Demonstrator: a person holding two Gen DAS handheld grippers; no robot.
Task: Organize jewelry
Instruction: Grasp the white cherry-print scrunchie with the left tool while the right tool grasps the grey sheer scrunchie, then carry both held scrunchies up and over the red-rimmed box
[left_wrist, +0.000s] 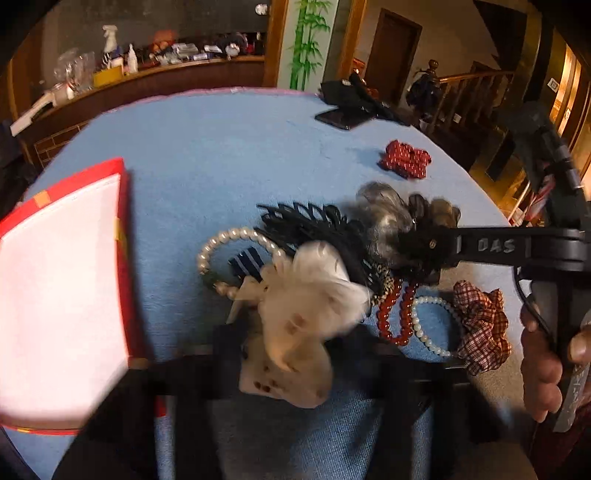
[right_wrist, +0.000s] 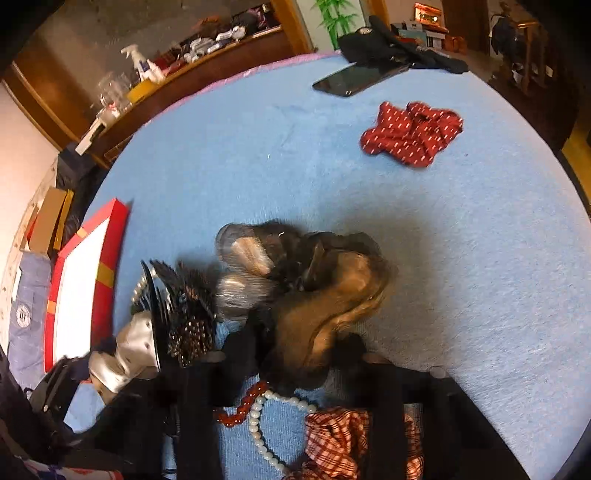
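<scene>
A matt, slightly nubby blue cloth (right_wrist: 443, 258) covers the table, and the red box (left_wrist: 123, 236) looks like smooth card lined with white paper. The pearl strand (left_wrist: 229, 236) and red beads (left_wrist: 391, 314) shine glossy, the checked scrunchie (left_wrist: 480, 325) is soft woven fabric, and the black comb clip (left_wrist: 306, 221) is hard plastic.

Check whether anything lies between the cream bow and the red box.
Nothing visible. Bare blue cloth separates the cream bow, in the left gripper, from the red box; the pearl bracelet lies just off that line.
</scene>
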